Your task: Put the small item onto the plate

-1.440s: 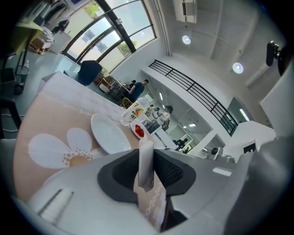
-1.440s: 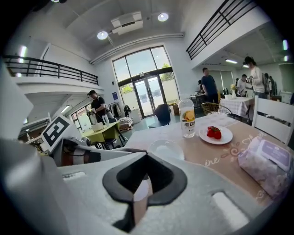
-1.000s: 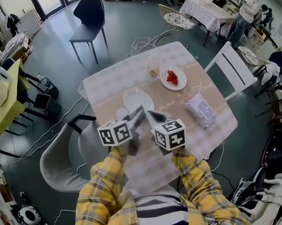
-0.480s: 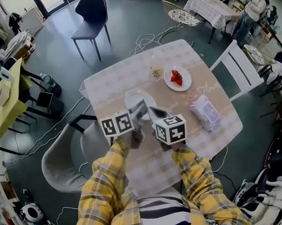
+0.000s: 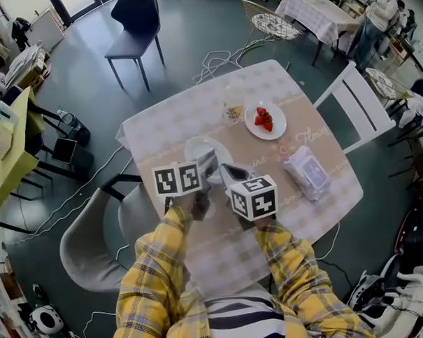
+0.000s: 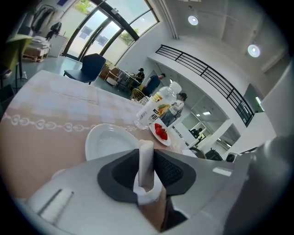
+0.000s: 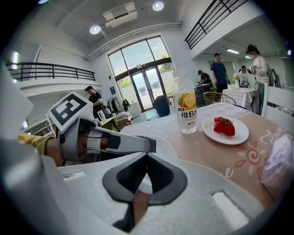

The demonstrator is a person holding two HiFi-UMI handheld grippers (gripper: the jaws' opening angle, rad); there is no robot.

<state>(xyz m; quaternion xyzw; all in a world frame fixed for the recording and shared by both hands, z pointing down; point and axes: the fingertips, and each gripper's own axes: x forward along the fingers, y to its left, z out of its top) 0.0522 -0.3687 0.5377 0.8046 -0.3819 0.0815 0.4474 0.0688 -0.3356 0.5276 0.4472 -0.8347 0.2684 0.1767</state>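
The empty white plate lies at the table's middle, and shows ahead of the jaws as the plate in the left gripper view. My left gripper hangs over its near rim. That left gripper is shut on a small white upright item, pinched between the dark pads. My right gripper sits just to the right of it. In its own view the right gripper has its pads meeting at the tips, with nothing between them. The left gripper's jaw crosses in front of it.
A plate of strawberries and a drink bottle stand at the table's far side. A tissue pack lies to the right. A grey chair stands at the left, a white chair at the right.
Both grippers have eased forward and down toward the empty plate, the left one more. The grip on the white item is unchanged.
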